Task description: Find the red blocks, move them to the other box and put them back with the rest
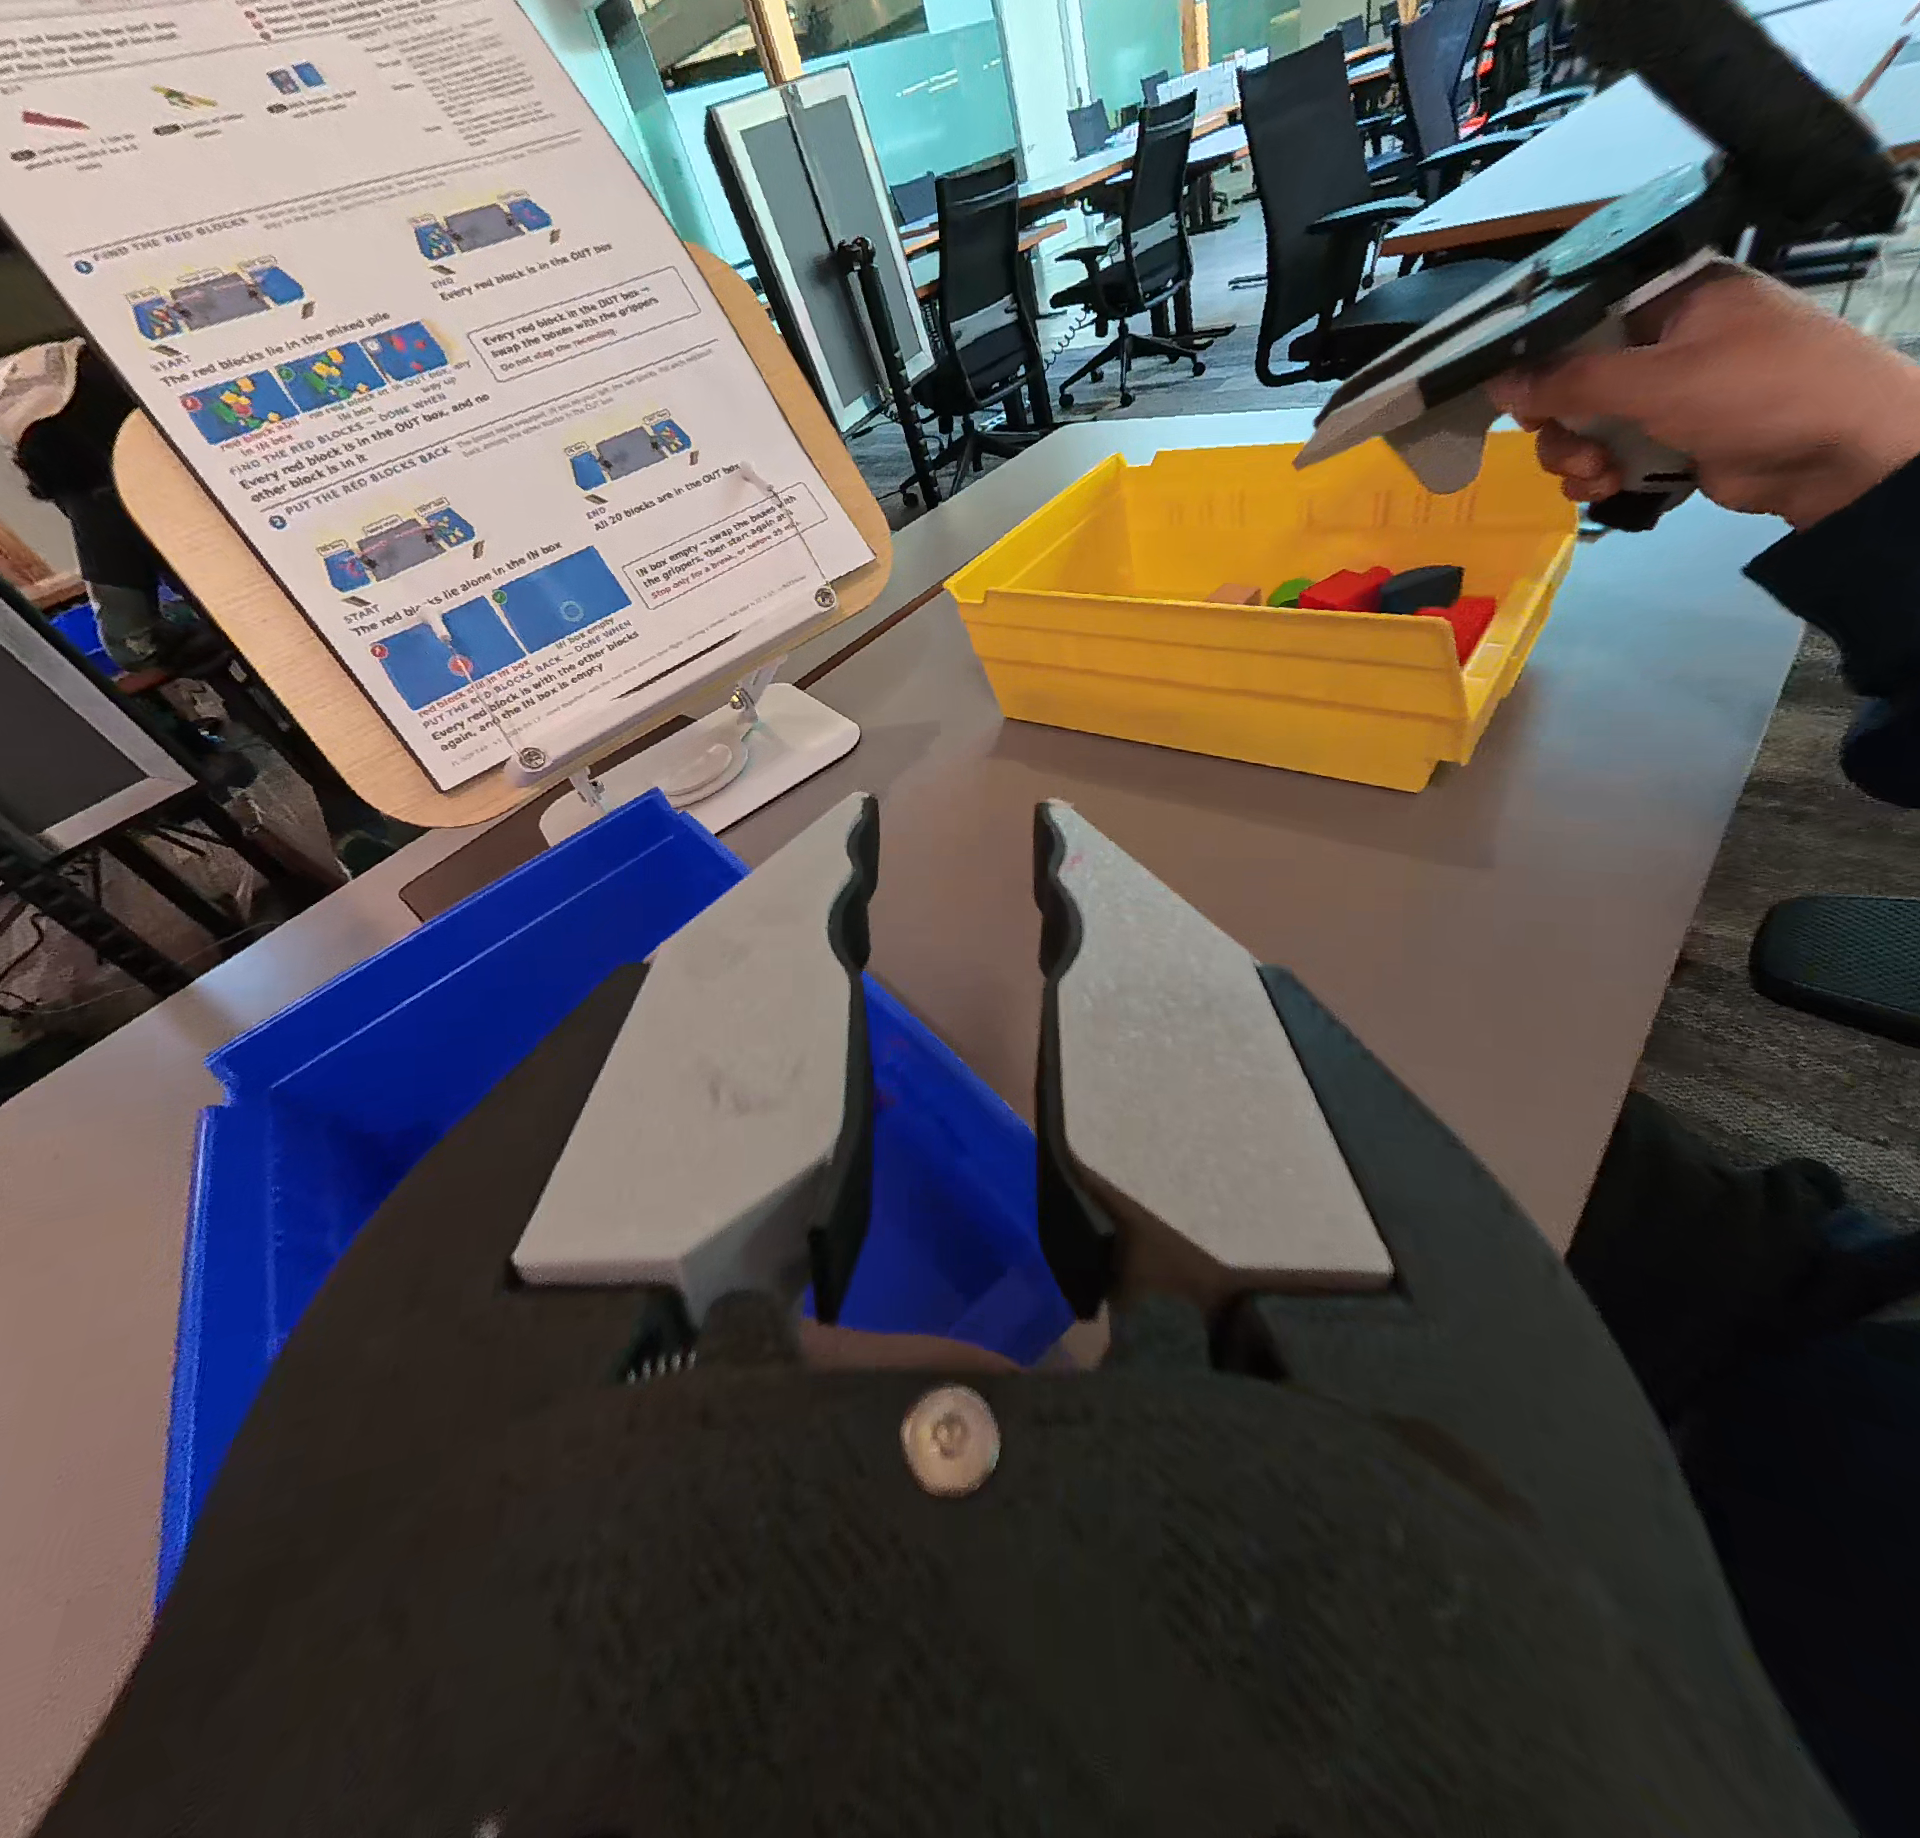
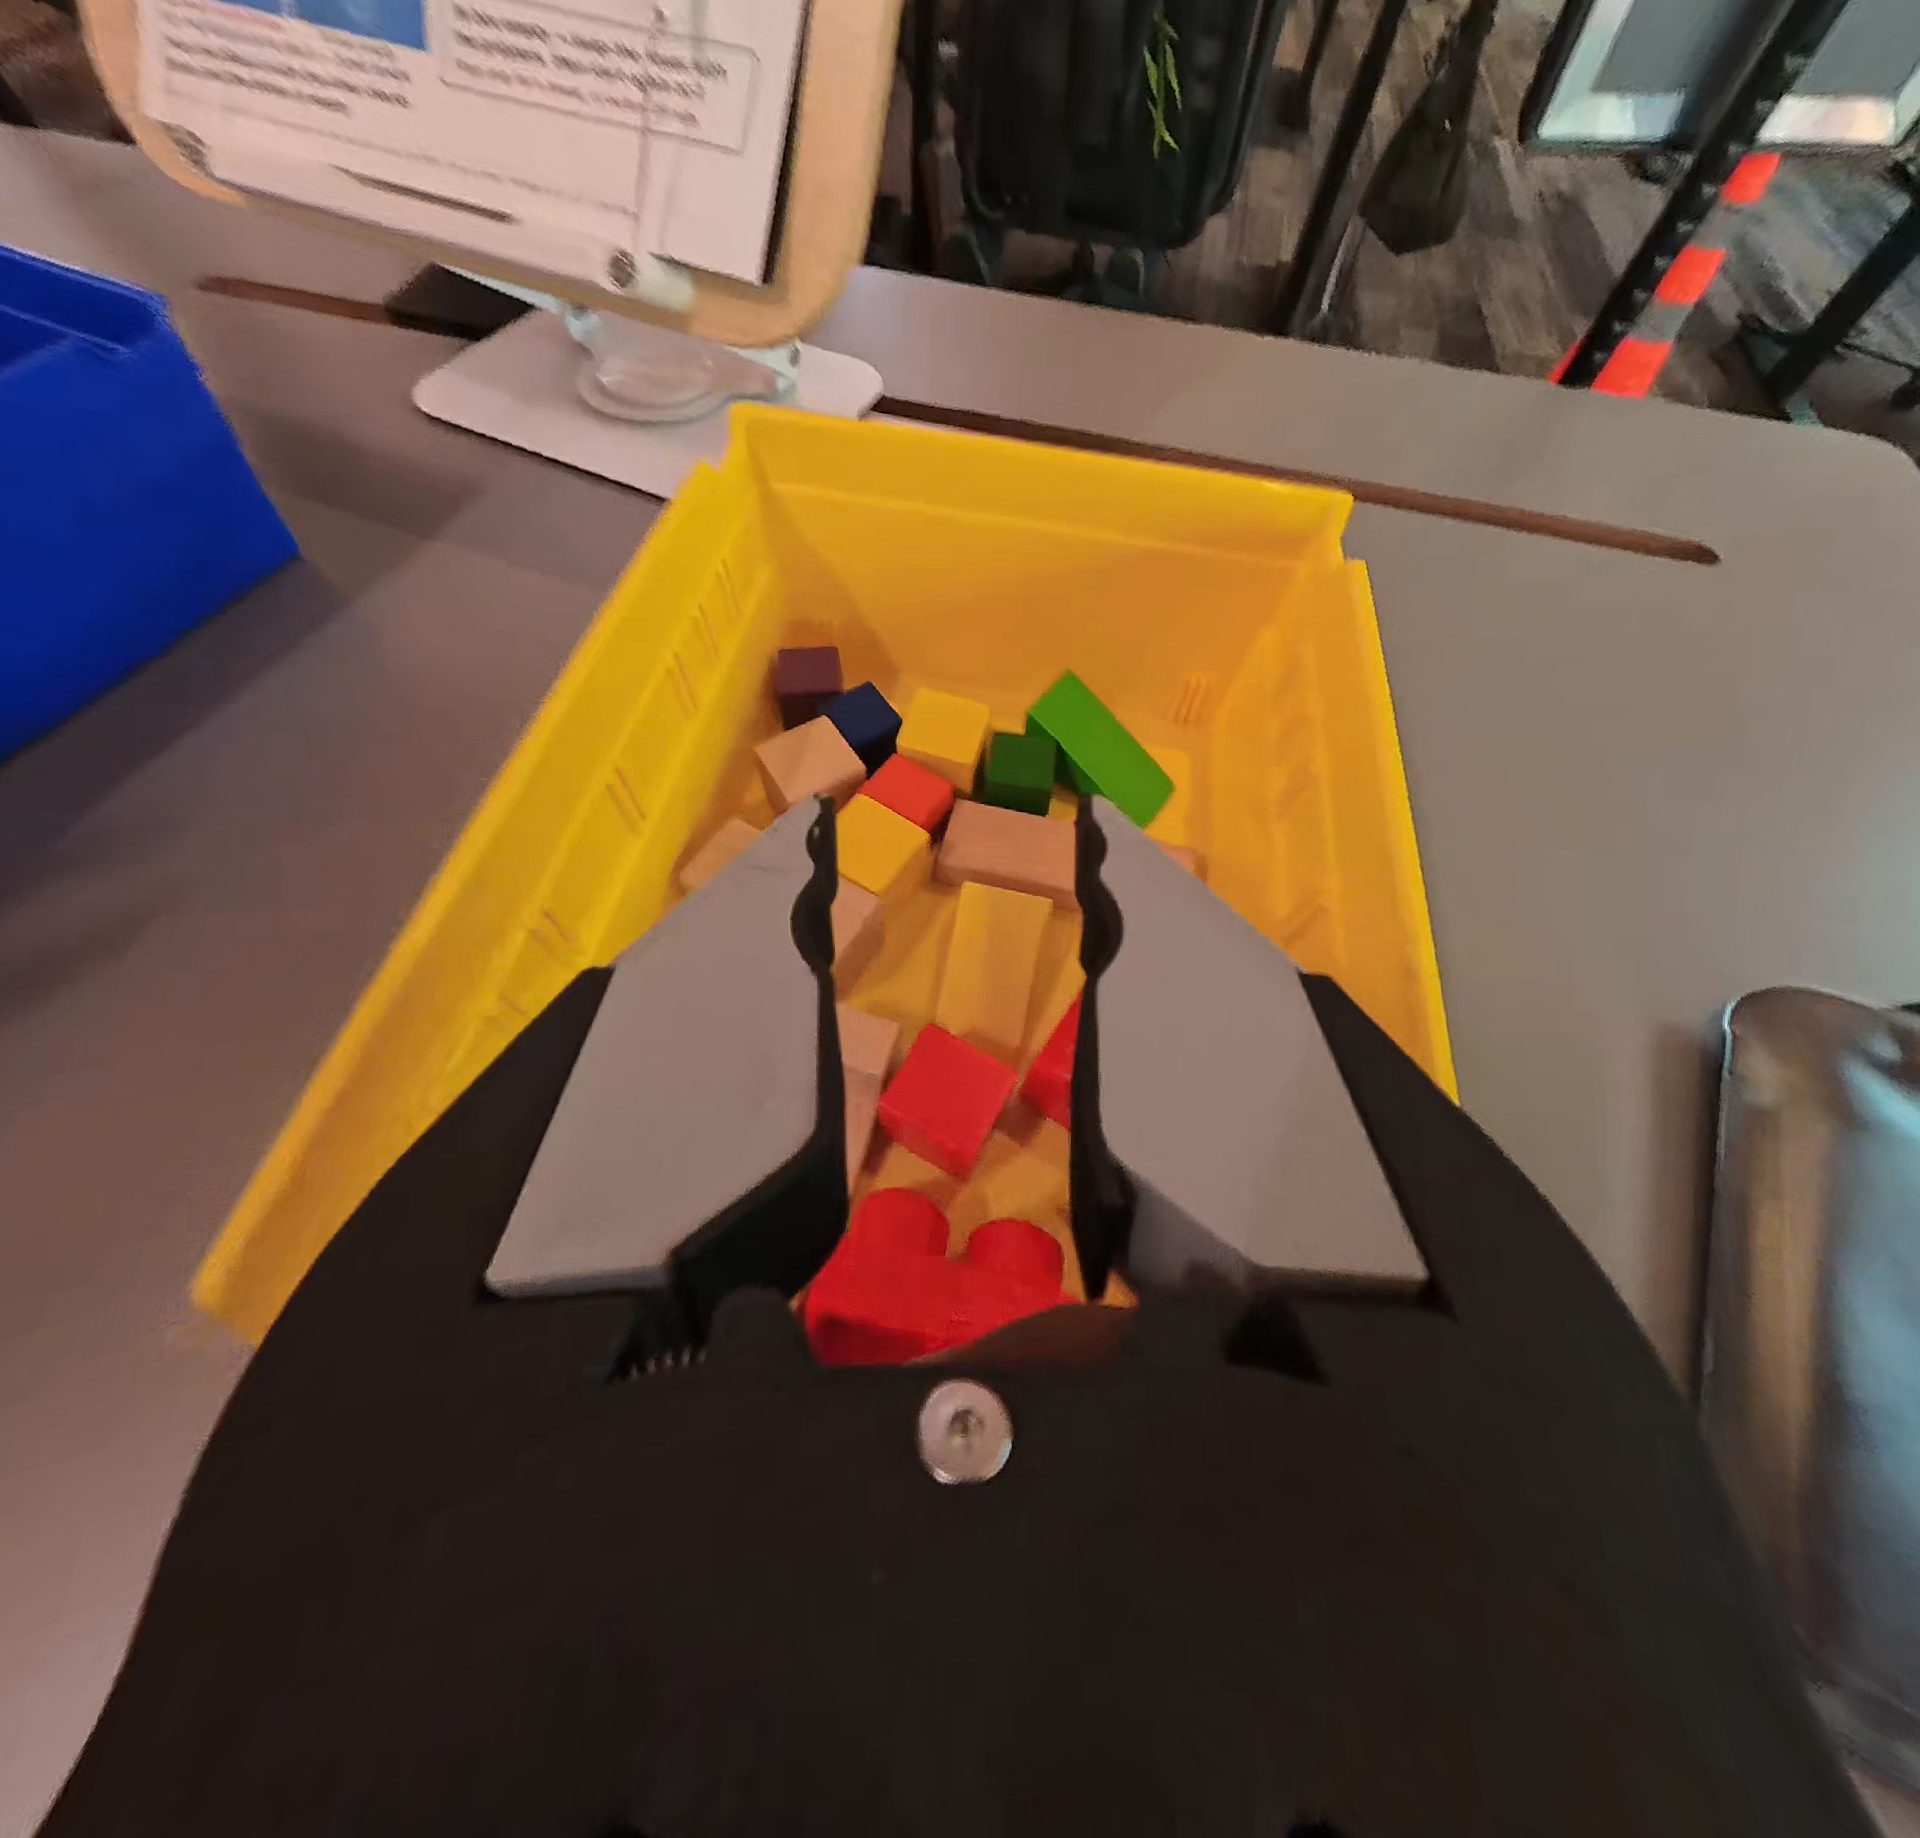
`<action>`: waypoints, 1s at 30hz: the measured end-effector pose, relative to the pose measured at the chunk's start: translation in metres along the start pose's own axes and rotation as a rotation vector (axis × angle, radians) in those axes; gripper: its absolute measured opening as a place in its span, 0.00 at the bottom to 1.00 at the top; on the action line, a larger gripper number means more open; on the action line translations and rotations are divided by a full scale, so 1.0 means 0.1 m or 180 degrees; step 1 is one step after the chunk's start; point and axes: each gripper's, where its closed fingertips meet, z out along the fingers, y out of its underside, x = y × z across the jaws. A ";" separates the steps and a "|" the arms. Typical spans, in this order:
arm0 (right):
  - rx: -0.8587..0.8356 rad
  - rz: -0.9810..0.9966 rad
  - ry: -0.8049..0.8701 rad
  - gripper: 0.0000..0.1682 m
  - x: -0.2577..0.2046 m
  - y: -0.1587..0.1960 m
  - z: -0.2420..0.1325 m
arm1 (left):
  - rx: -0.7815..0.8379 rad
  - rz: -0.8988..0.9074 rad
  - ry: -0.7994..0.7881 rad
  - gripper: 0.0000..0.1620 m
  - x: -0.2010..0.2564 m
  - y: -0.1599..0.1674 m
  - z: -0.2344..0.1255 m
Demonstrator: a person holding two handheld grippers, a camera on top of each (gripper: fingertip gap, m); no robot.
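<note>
The right tool [image 2: 951, 832] hangs over the near part of the yellow box [image 2: 1039, 531] with its jaws spread apart and nothing between them. Below its 2 grey fingers [image 2: 686, 1082] lie the red blocks: a square one [image 2: 945, 1097] seen through the gap, a larger notched one [image 2: 935, 1279] nearest the tool's base, and a small orange-red cube [image 2: 906, 789] farther in. Around them sit yellow, green, navy, dark purple and plain wooden blocks, all mixed together in the same box. The left tool [image 1: 956, 832] is held above the blue box [image 1: 416, 1050], its jaws likewise parted and empty; what little of that box's inside shows looks bare. Both boxes rest well apart on the grey bench [image 1: 1299, 915], with an instruction sheet on a stand [image 1: 436, 354] behind them.
</note>
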 end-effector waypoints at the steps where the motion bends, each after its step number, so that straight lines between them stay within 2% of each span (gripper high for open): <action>1: 0.0060 -0.0012 -0.0037 0.26 -0.04 -0.05 -0.04 | 0.0000 -0.0011 -0.0006 0.17 -0.02 0.00 0.00; 13: 0.0505 -0.0229 -0.0400 0.25 -0.53 -0.43 -0.40 | 0.0011 -0.0131 -0.0154 0.17 -0.23 0.05 -0.09; 30: 0.0709 -0.0152 -0.0470 0.22 -0.51 -0.51 -0.48 | -0.0035 -0.0057 -0.0167 0.17 -0.23 0.08 -0.09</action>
